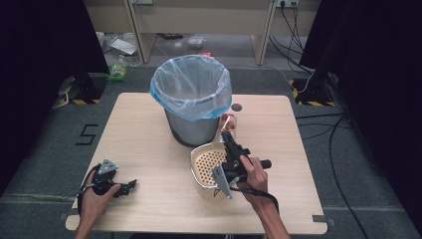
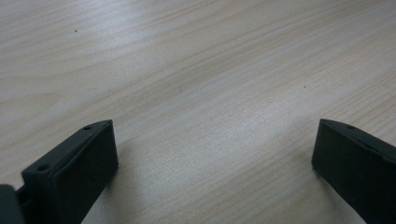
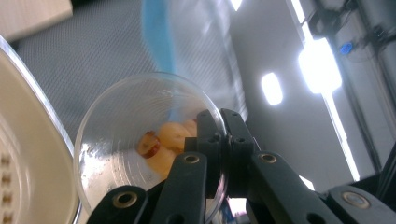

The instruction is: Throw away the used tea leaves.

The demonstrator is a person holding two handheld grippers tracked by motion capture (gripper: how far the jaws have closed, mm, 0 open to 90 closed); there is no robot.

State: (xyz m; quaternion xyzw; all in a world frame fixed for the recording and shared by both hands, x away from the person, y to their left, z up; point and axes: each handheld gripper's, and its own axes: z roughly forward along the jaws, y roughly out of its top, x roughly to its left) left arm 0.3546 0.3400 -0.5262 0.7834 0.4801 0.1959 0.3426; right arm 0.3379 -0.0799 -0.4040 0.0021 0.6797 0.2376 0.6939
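Observation:
My right gripper (image 1: 228, 135) is shut on the rim of a clear plastic cup (image 1: 229, 122), with one jaw inside the wall and one outside. The cup is tilted and sits close beside the grey waste bin (image 1: 191, 124). In the right gripper view my right gripper (image 3: 222, 121) pinches the clear plastic cup (image 3: 126, 154), and a few yellow and reddish food pieces (image 3: 166, 140) lie inside it. Below the gripper on the table is a cream perforated strainer (image 1: 205, 164). My left gripper (image 1: 130, 185) rests at the table's front left, and in its own view my left gripper (image 2: 215, 154) is open over bare wood.
The bin wears a clear and blue liner (image 1: 191, 84) and stands at the middle back of the wooden table (image 1: 144, 129). A small dark round mark (image 1: 237, 107) lies right of the bin. Cables and black stands line the floor at the right.

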